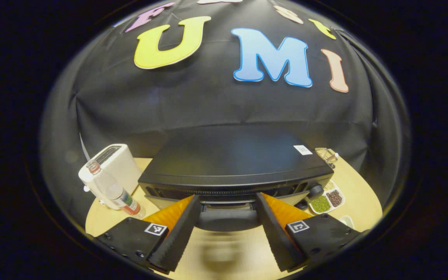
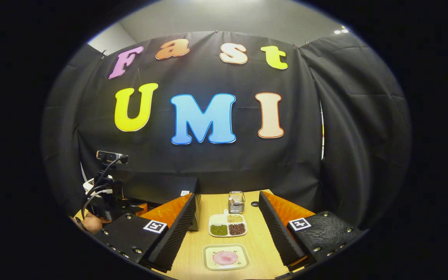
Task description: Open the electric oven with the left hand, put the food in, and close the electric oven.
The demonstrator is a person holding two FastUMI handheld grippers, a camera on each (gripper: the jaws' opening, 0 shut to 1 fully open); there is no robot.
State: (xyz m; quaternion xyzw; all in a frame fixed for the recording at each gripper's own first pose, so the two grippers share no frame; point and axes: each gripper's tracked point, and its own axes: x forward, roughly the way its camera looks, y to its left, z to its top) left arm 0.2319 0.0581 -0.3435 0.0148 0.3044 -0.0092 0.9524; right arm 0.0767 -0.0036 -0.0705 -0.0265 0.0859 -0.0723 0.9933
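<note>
The black electric oven (image 1: 231, 163) stands on the wooden table, seen from above and in front. My left gripper (image 1: 227, 198) is open right at the oven's upper front edge, with its fingers either side of the dark door handle (image 1: 227, 217). In the right gripper view the oven (image 2: 161, 188) sits at the left, behind the other gripper (image 2: 105, 202) and the hand (image 2: 91, 223) holding it. The food, a pink round slice on a small square plate (image 2: 225, 257), lies on the table below my right gripper (image 2: 227, 206), which is open and holds nothing.
A white toaster (image 1: 113, 165) and a clear bottle (image 1: 115, 190) stand left of the oven. A divided tray of beans (image 2: 227, 225) and a small glass jar (image 2: 236, 202) sit right of the oven, beyond the plate. Black cloth walls the booth.
</note>
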